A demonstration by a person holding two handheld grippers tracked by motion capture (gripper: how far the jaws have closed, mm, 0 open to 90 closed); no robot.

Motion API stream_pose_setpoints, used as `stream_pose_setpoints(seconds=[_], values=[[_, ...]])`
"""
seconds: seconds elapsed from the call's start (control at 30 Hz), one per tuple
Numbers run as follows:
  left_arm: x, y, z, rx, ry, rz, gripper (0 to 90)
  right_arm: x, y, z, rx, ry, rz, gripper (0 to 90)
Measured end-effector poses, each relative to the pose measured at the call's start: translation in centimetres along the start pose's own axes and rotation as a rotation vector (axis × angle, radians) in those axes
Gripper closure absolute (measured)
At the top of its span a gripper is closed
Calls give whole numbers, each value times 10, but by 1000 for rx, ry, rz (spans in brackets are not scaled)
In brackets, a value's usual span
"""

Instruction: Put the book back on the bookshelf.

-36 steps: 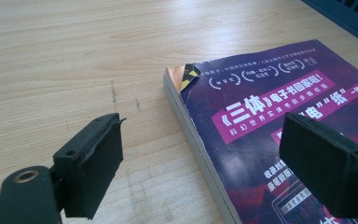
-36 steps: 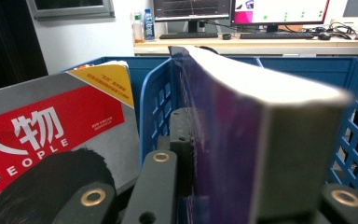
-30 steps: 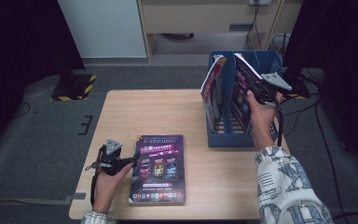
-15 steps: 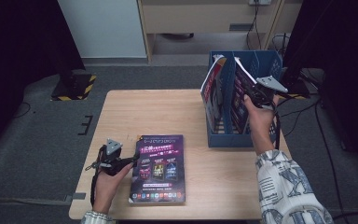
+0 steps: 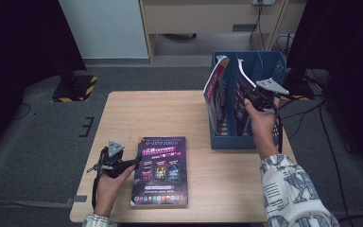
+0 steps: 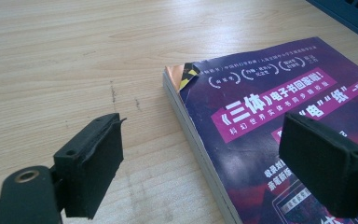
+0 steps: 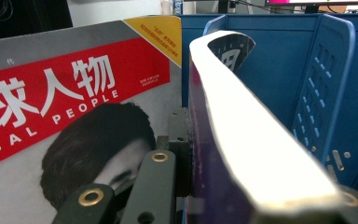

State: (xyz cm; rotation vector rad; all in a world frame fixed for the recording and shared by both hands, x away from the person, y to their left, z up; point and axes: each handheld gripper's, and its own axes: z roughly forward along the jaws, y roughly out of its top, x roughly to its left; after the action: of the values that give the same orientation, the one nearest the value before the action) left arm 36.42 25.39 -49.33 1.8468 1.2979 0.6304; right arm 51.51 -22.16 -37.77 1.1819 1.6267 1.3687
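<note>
A purple magazine (image 5: 163, 170) (image 6: 270, 102) lies flat on the wooden table (image 5: 170, 113), near its front edge. At the magazine's left edge rests my left gripper (image 5: 133, 163) (image 6: 209, 172), open, one jaw on the bare wood and the other over the cover. A second purple magazine (image 5: 240, 101) (image 7: 242, 126) stands tilted in the blue file rack (image 5: 246, 137) (image 7: 326, 84). My right gripper (image 5: 249, 93) (image 7: 214, 158) is shut on its upper edge. A red and grey magazine (image 5: 215, 94) (image 7: 74, 93) stands in the slot to its left.
The rack sits at the table's right side, its slots open upward. A white cabinet (image 5: 104, 28) and a wooden unit (image 5: 208, 19) stand beyond the table. Cables (image 5: 312, 99) trail on the floor at the right.
My right gripper has moved slightly left and down with the purple magazine, deeper into the rack. The left gripper and the flat magazine have not moved.
</note>
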Motion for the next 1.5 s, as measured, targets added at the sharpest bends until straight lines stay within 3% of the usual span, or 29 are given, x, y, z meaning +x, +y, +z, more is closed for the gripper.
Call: stream_pose_setpoints(seconds=[0.23,0.6,0.93,1.1,1.3,1.5], values=[[0,0,0,1,-1,2,132,-1,0,3,-20,-21,14,824],[0,0,0,0,-2,1,133,-12,5,8,-46,-102,13,825],[0,0,1,2,-2,4,133,-11,4,13,-65,-161,-40,825],[0,0,1,2,-4,3,133,-14,0,15,-62,-187,-38,825],[0,0,1,3,-3,4,133,-14,-3,19,-54,-195,-78,825],[0,0,2,4,-5,9,133,-10,-8,20,-67,-182,-78,824]])
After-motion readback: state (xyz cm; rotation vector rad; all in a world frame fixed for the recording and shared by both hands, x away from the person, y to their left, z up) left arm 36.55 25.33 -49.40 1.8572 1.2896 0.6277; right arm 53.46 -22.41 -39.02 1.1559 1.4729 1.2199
